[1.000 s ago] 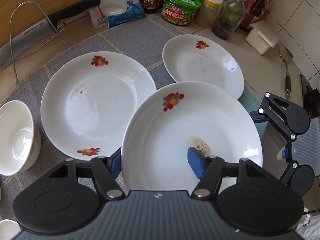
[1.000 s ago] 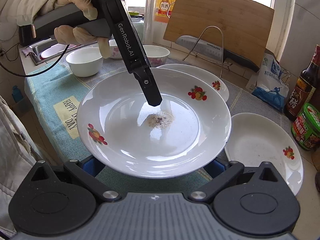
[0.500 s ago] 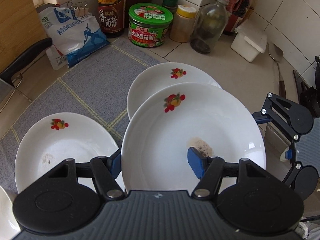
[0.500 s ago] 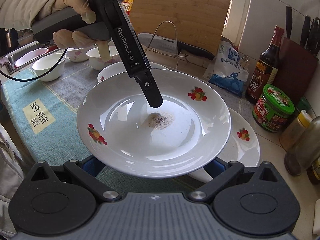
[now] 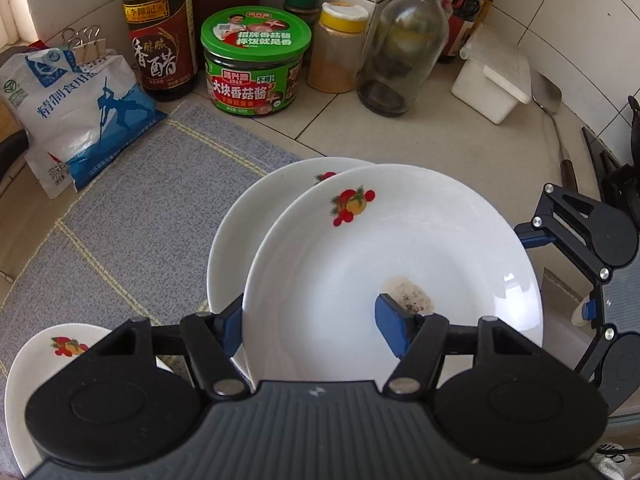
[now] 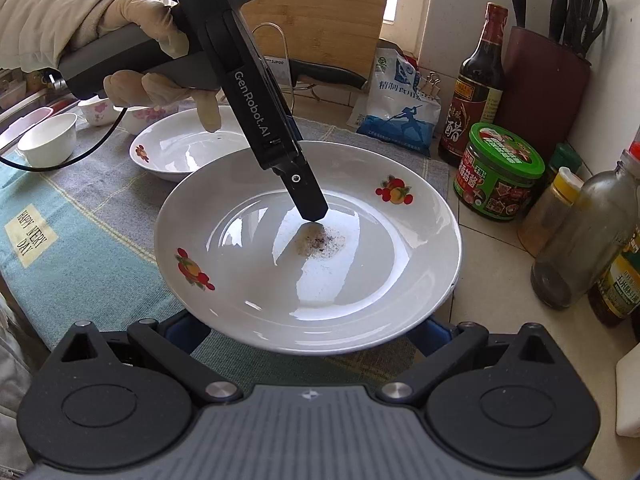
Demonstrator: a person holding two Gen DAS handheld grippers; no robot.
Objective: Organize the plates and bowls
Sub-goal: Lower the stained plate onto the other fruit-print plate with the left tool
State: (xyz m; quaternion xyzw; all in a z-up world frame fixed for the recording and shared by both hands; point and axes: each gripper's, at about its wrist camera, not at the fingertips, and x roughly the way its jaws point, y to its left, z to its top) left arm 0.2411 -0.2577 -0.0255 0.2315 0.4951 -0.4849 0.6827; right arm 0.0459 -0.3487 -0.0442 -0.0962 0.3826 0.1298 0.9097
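Observation:
A white plate with fruit prints and a dark stain (image 5: 392,260) is held in the air by my left gripper (image 5: 312,324), which is shut on its rim, one finger inside and one beneath. It hangs over a second white plate (image 5: 248,232) on the counter, mostly covering it. In the right wrist view the held plate (image 6: 308,248) fills the middle, with the left gripper's finger (image 6: 308,200) on it. My right gripper (image 6: 308,332) is open, its fingers under the plate's near rim; contact is hidden. A third plate (image 6: 180,148) lies on the mat behind.
A grey mat (image 5: 132,208) covers the counter. Along the back wall stand a vinegar bottle (image 5: 160,32), a green-lidded jar (image 5: 256,60), a glass bottle (image 5: 396,48), a salt bag (image 5: 76,104) and a white box (image 5: 492,80). Small bowls (image 6: 48,144) sit far left.
Both grippers have carried the held plate to the right, away from the left plate, until it hangs over the plate near the jars. The grip has not changed.

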